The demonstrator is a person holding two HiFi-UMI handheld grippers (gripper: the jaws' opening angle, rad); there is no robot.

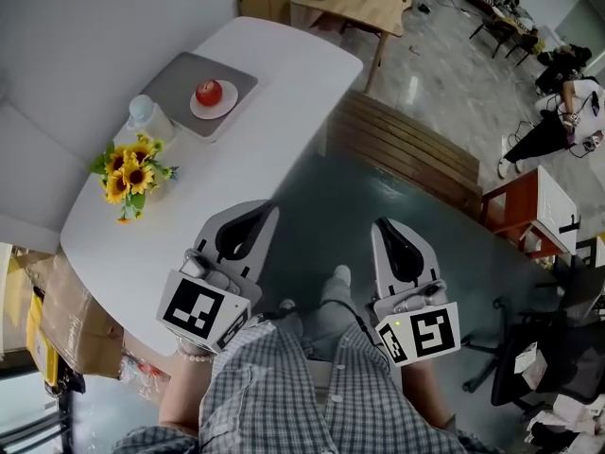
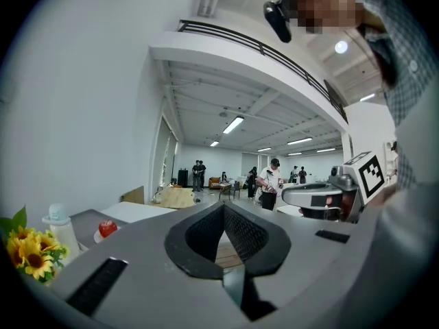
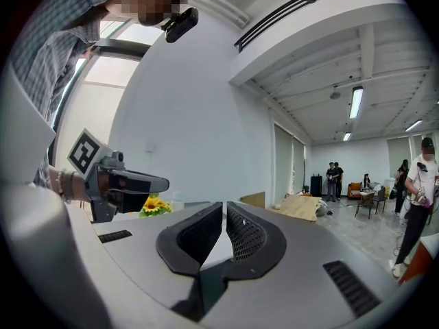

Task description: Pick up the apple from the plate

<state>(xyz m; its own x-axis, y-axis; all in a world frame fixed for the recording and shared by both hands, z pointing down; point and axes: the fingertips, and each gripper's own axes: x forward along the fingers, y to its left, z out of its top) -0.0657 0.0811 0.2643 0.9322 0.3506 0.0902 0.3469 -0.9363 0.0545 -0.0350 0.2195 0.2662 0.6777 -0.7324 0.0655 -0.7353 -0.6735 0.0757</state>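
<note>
One red apple [image 1: 209,92], round and glossy, sits on a small white plate [image 1: 228,108]. The plate is on a grey mat [image 1: 175,81] at the far end of a white table [image 1: 269,93], with sunflowers [image 1: 130,170] nearer. A wooden bench [image 1: 406,149] stands alongside. The left gripper [image 1: 267,208] and right gripper [image 1: 382,223] are well short of the apple, each with jaws together and empty.

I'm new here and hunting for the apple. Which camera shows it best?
The head view: the apple sits in full sight on its plate. The left gripper view shows the apple small, far left. The right gripper view doesn't show it.
</note>
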